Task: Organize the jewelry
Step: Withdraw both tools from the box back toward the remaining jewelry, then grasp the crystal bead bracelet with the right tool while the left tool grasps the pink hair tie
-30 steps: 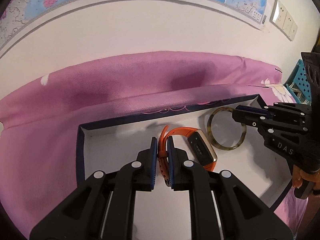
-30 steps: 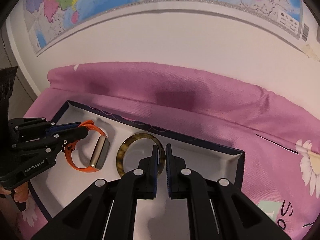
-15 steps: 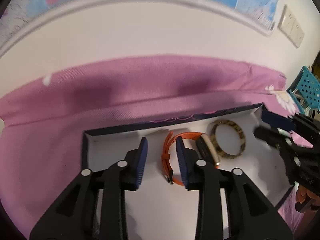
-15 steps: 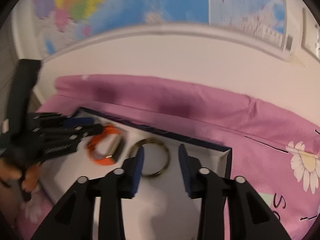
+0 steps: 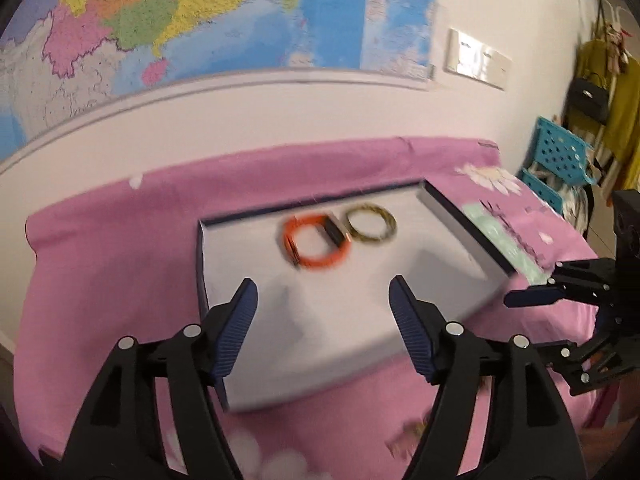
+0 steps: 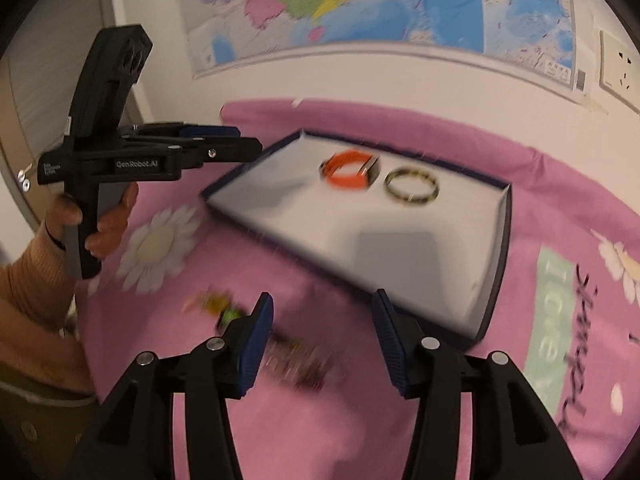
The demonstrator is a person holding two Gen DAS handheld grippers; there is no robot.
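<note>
A colourful wall map (image 5: 224, 20) hangs above a white wall, and below it a pink floral bedsheet (image 5: 100, 264) covers the whole work surface. To the far right in the left wrist view stand a turquoise perforated crate (image 5: 560, 156) and some hanging clothes (image 5: 616, 96).

On the sheet sits a shallow white tray with a dark blue rim (image 5: 464, 224). It holds two things, both toward its far edge: an orange smart band (image 5: 316, 240) with a dark screen, and just beside it on the right a tortoiseshell bangle (image 5: 372, 224). The two lie close, perhaps touching; blur hides the gap. The rest of the tray floor is bare white.

The left gripper (image 5: 324, 308) hovers over the tray's near half, its jaws opening, blue pads wide apart with nothing between them. The right gripper (image 6: 324, 324) hangs over the sheet outside the tray's near corner, jaws also opening and empty. Just beyond its left finger lie some small blurred items (image 6: 224, 308) on the cloth, green and yellowish, too smeared to name.

In the right wrist view, a hand (image 6: 104, 216) in a tan sleeve grips the left gripper's handle, left of the tray. Open sheet surrounds the tray on every side.
</note>
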